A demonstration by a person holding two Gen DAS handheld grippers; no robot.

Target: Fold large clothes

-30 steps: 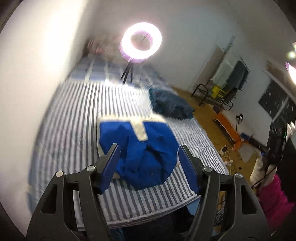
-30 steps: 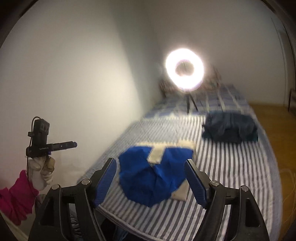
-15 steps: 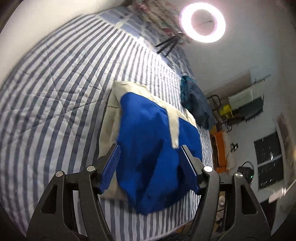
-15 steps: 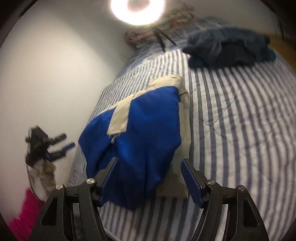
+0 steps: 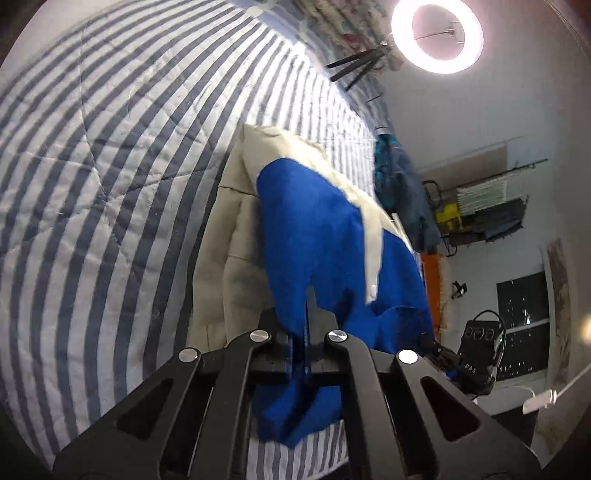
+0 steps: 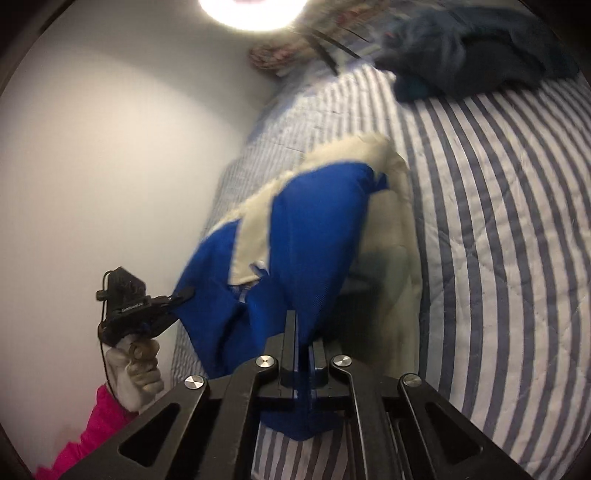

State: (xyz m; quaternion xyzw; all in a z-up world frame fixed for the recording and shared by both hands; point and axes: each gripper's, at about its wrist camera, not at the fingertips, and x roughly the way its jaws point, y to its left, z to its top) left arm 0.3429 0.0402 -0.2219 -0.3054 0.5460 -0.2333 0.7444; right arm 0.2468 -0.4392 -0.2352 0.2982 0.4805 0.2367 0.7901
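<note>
Left wrist view, nearest first: left gripper (image 5: 308, 325) has just been closing w/ cloth between the jaws, and the jaws are now pressed together, pinching the near blue edge of the blue-and-cream garment (image 5: 317, 236). Blue fabric bunches between and below the fingers. Garment lies on the striped quilt (image 5: 110, 177) of the bed, cream part underneath and to the left, blue part on top, a cream strip running down the blue. Beyond it on the same quilt, well apart, sits a dark blue clothes pile (image 5: 397, 184). Farther still, a lit ring light (image 5: 437, 35) on a small tripod stands at the far end of the bed. To the right, off the bed, a drying rack (image 5: 484, 199) stands against the wall.

Right wrist view: right gripper (image 6: 304, 343) has likewise just been closing and is now clamped on the garment's (image 6: 314, 236) near blue edge, cloth folded up between the fingers. At the left, a gloved hand (image 6: 136, 373) w/ a pink sleeve (image 6: 88, 428) holds the other gripper (image 6: 183, 294), its tips at the garment's left side. Dark pile (image 6: 480, 48) lies far up the quilt (image 6: 517, 240), blurred. Ring light glares at the top edge.
</note>
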